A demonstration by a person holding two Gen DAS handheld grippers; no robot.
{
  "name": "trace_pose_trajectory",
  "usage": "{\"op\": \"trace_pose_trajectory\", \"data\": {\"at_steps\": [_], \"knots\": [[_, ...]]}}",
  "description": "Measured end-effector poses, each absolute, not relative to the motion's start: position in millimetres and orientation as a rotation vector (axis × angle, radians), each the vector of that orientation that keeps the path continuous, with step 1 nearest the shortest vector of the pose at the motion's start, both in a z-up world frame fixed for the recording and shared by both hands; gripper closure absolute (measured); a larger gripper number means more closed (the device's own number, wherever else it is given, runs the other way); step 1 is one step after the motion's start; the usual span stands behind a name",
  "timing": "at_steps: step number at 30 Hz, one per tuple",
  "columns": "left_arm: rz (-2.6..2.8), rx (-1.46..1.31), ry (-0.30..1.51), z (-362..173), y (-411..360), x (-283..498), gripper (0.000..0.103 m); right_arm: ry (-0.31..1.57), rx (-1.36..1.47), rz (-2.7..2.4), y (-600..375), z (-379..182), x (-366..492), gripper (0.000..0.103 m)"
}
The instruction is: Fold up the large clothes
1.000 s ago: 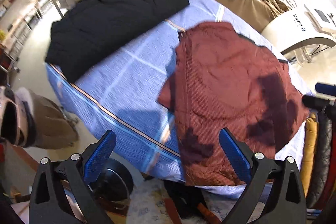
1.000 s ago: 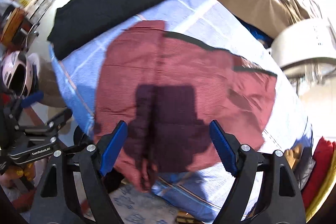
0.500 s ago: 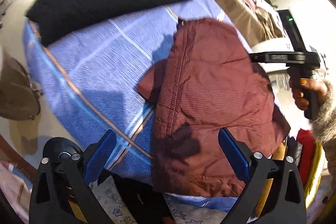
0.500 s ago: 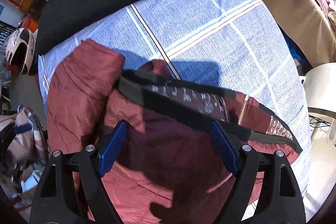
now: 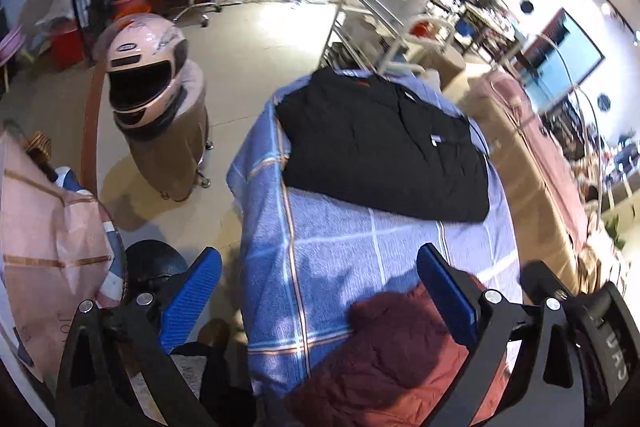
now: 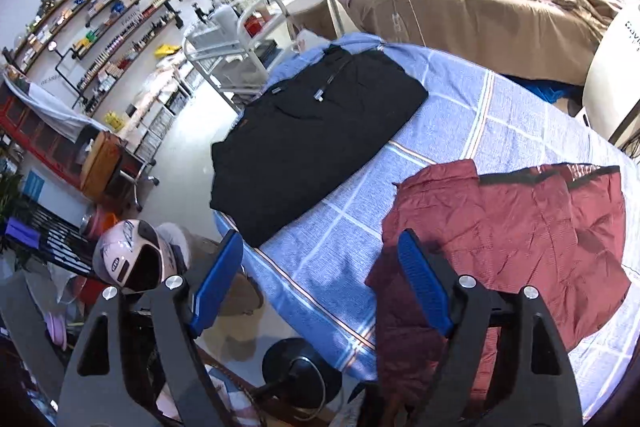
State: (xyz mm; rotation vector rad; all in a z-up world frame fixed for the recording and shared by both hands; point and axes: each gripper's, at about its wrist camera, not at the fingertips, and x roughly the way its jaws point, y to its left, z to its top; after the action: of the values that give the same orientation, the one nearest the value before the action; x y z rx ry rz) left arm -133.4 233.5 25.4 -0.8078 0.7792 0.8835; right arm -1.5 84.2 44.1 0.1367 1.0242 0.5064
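A maroon quilted jacket [image 6: 516, 227] lies spread on the near right of a bed with a blue checked sheet [image 6: 472, 115]; its near edge hangs over the bed's side. It also shows in the left wrist view [image 5: 400, 351], bunched under the right finger. A folded black garment [image 6: 316, 139] lies at the bed's far end, also in the left wrist view [image 5: 384, 155]. My left gripper [image 5: 320, 291] is open and empty, above the bed's near corner. My right gripper [image 6: 320, 275] is open and empty, above the bed's edge left of the jacket.
A pink helmet [image 5: 144, 75] sits on a brown covered stool beside the bed. A black round stand base [image 6: 300, 375] stands on the floor below the bed's edge. A tan and pink bed [image 6: 460, 3] stands behind. Shelves and a white trolley [image 6: 240, 51] line the far wall.
Both grippers have swung left and pulled back from the jacket. The jacket, close under the right gripper before, now lies spread flat to its right. The black garment has not moved.
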Motion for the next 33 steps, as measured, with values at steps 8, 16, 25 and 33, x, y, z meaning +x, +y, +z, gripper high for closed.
{"op": "trace_pose_trajectory", "data": {"at_steps": [8, 16, 25, 33], "knots": [[0.661, -0.709, 0.793, -9, 265, -118, 0.006, 1.057, 0.108, 0.353, 64, 19, 28, 0.012], [0.237, -0.352, 0.947, -151, 280, 16, 0.007, 1.111, 0.07, 0.152, -10, 3, 55, 0.012], [0.011, -0.05, 0.915, -246, 223, 86, 0.005, 1.223, 0.06, 0.028, -53, -26, 30, 0.012], [0.026, -0.03, 0.929, -249, 223, 92, 0.005, 1.236, -0.013, 0.103, -13, -28, 40, 0.012]]}}
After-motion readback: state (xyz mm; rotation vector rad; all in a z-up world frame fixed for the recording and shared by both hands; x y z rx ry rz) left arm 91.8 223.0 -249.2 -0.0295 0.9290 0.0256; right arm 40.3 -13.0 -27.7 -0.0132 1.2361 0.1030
